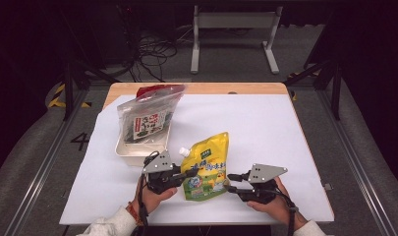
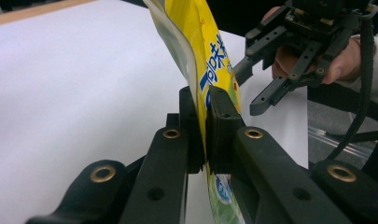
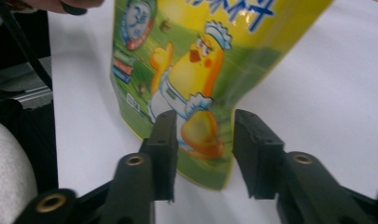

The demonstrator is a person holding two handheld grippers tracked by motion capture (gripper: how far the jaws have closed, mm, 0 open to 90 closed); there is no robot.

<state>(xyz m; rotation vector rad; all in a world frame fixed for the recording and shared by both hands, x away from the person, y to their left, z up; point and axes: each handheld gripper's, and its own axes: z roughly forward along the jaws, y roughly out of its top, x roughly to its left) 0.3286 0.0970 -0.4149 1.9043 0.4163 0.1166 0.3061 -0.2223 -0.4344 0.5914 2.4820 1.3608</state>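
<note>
A yellow and green spouted pouch [image 1: 206, 167] with a cartoon chick on it stands tilted near the table's front, spout at its upper left. My left gripper [image 1: 190, 173] is shut on the pouch's left edge; in the left gripper view the pads [image 2: 221, 126] pinch the pouch [image 2: 210, 51] flat between them. My right gripper [image 1: 232, 182] is just right of the pouch's lower corner. In the right gripper view its jaws stand apart, my right gripper [image 3: 203, 126] is open, and the pouch [image 3: 200, 60] hangs just beyond the tips, untouched.
A white tray [image 1: 125, 152] sits at the left middle of the white table cover [image 1: 265, 128]. A clear bag with a dark label [image 1: 145, 118] leans in it, with a red packet [image 1: 152, 90] behind. The table's front edge is close under both hands.
</note>
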